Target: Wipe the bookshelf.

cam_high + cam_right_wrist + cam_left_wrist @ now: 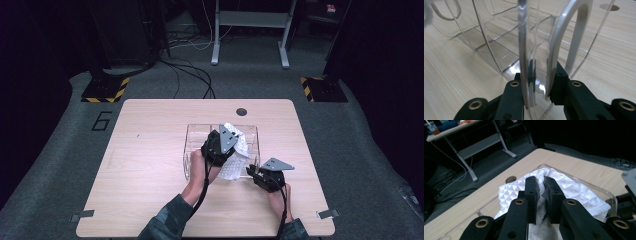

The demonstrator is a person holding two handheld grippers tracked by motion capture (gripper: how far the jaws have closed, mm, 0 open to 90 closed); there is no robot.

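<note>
gripper (541, 192): black, brass screws | grey plates | black cables | dark sleeves

Pale wood-grain table (145, 165) with rounded corners, standing on grey carpeted floor (50, 150). Small dark round grommet hole (241, 111) near the far edge of the table. Metal clips at both near corners, left (81, 216) and right (327, 214). A dark "6" marking (102, 121) on the carpet beside the far-left corner. Two black stand bases edged in yellow-black hazard tape, left (105, 89) and right (323, 88). Black cables (192, 75) trail between them. Beyond, a grey metal-framed desk (250, 30).
</note>
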